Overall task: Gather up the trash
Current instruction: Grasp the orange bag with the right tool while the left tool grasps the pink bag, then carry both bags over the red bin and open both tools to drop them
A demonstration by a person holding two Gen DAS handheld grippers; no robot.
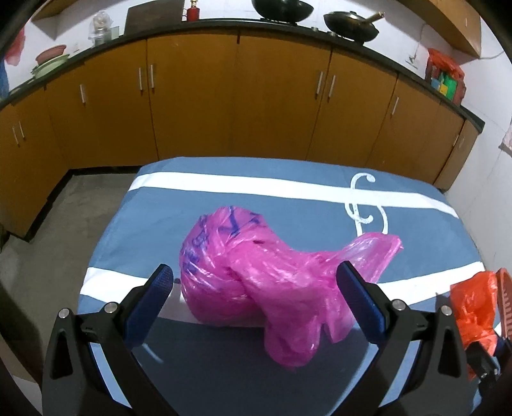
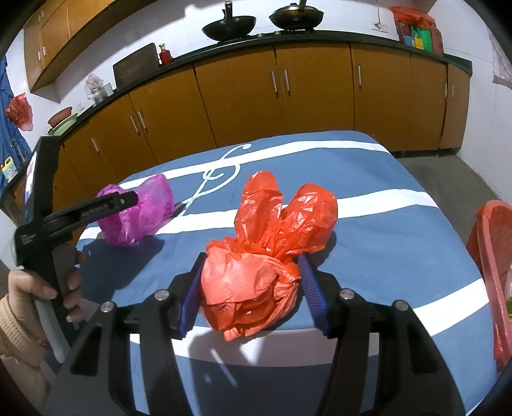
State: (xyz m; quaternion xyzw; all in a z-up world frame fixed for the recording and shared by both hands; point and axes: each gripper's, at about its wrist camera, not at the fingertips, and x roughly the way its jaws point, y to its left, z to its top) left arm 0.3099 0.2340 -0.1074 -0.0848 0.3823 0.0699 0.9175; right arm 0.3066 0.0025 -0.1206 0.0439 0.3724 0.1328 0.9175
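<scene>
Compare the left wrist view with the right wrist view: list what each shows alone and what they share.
Only the left wrist view: the left gripper seen from behind, fingers spread either side of the pink bag without pressing it.

Only the right wrist view: the right gripper closed on the knotted orange bag, the hand holding the left tool, and a red basket at the right edge.

Both: both bags, the blue striped cloth, the cabinets and woks.

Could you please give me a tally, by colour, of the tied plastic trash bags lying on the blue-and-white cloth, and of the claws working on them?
Pink bags: 1, the pink bag
Orange bags: 1, the orange bag
Claws: 2, the left claw open around the pink bag, the right claw closed on the orange bag
Total: 4
</scene>
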